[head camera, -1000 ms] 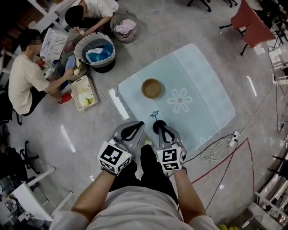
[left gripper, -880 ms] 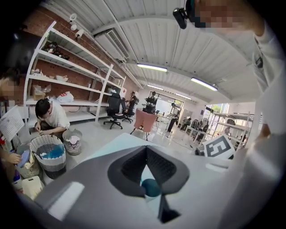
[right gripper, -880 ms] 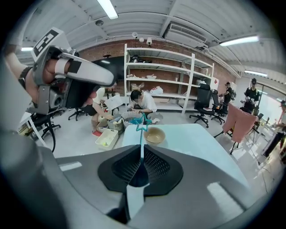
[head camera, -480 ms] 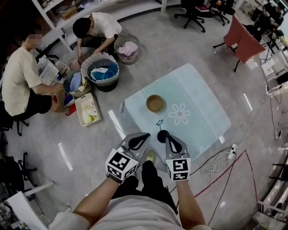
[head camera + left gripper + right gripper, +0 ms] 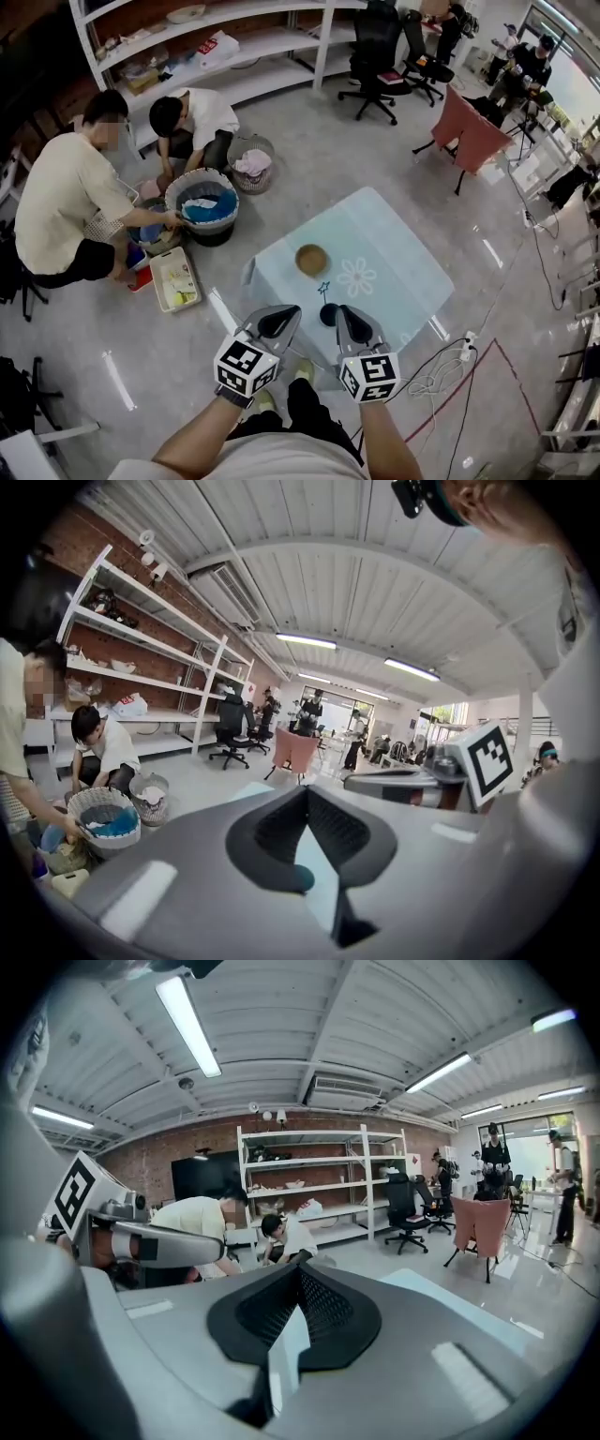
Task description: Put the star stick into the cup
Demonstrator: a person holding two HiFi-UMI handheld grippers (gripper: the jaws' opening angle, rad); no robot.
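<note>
A small table under a light blue cloth point(image 5: 394, 272) stands in front of me in the head view. On it a thin stick topped with a teal star point(image 5: 324, 289) stands near the front edge. A dark round cup point(image 5: 327, 315) sits just in front of the stick, and a brown bowl point(image 5: 311, 260) lies further back. My left gripper point(image 5: 289, 312) and right gripper point(image 5: 341, 312) hover side by side at the table's near edge. Both are shut with nothing in them. The right one's tip is beside the dark cup. Each gripper view shows its jaws point(image 5: 305, 791) point(image 5: 298, 1266) closed.
Two people point(image 5: 66, 206) crouch at the left by laundry baskets point(image 5: 202, 202) and a white tray point(image 5: 174, 278). Shelving point(image 5: 197, 47) lines the back wall. Office chairs point(image 5: 380, 47) and a red-draped chair point(image 5: 473, 136) stand beyond the table. Cables and a power strip point(image 5: 450, 361) lie at the right.
The head view has lifted and now takes in much more of the room, so the table looks smaller. Both grippers stay shut, side by side at the table's near edge.
</note>
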